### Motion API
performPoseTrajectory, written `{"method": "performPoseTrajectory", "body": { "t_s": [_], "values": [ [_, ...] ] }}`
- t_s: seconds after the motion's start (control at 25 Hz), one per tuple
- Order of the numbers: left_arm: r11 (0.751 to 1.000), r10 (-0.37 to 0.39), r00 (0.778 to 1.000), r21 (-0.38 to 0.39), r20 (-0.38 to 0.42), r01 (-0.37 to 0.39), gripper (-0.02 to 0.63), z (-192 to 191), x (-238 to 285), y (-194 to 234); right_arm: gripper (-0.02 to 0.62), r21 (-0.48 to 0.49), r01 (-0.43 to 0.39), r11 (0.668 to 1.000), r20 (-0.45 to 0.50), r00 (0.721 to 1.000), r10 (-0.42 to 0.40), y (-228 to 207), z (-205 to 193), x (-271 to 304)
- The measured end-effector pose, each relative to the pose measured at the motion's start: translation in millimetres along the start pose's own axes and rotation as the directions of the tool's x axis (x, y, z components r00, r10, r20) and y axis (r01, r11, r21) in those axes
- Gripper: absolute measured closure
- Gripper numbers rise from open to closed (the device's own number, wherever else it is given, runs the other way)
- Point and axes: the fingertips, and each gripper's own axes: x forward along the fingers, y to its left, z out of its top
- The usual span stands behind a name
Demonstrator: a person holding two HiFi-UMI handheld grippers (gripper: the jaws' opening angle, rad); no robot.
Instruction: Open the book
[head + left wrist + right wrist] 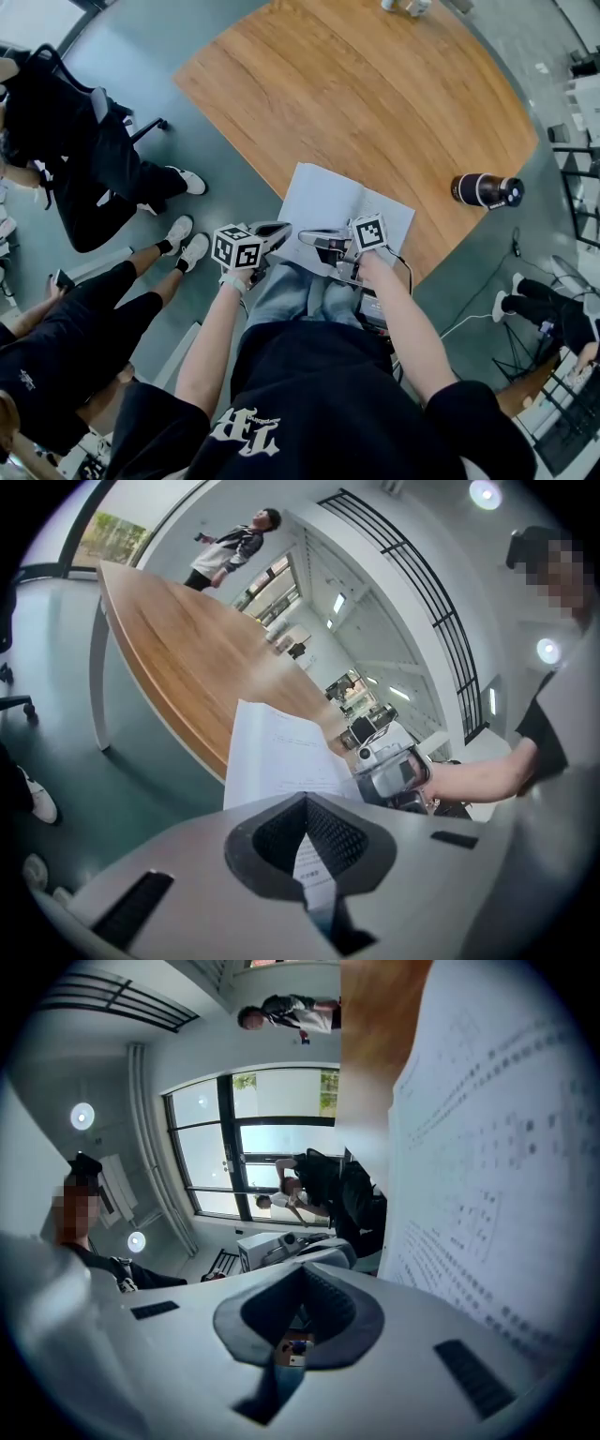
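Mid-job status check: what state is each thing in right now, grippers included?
book: partly open at the table edge, a white page lifted.
left gripper: shut on the page.
right gripper: shut, nothing seen between its pads.
bottle: lying on its side on the table.

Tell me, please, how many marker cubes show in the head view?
2. One marker cube rides on the left hand-held gripper, by the book's near-left corner; the other on the right hand-held gripper, at its near edge. None seems hidden.
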Motion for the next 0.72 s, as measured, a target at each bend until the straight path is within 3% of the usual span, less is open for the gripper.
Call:
{"method": "performPoseTrajectory", "body": {
  "t_s": [0.2,0.36,0.56,0.72],
  "values": [
    [0.998,-0.007,1.000,0.057,0.008,0.007,0.600,4,5,-30,0.609,-0.089,0.063,0.994,0.068,0.996,-0.057,23,4,-40],
    [0.993,-0.024,0.999,0.117,0.025,0.020,0.600,13,7,-63,0.609,-0.211,0.136,0.968,0.141,0.984,-0.107,55,8,-84],
    [0.978,-0.051,0.997,0.204,0.049,0.040,0.600,30,21,-120,0.609,-0.348,0.257,0.902,0.232,0.955,-0.182,103,5,-154],
    [0.957,-0.097,0.994,0.279,0.050,0.080,0.600,38,37,-177,0.609,-0.424,0.368,0.827,0.334,0.913,-0.235,137,-9,-215]
  ]
}}
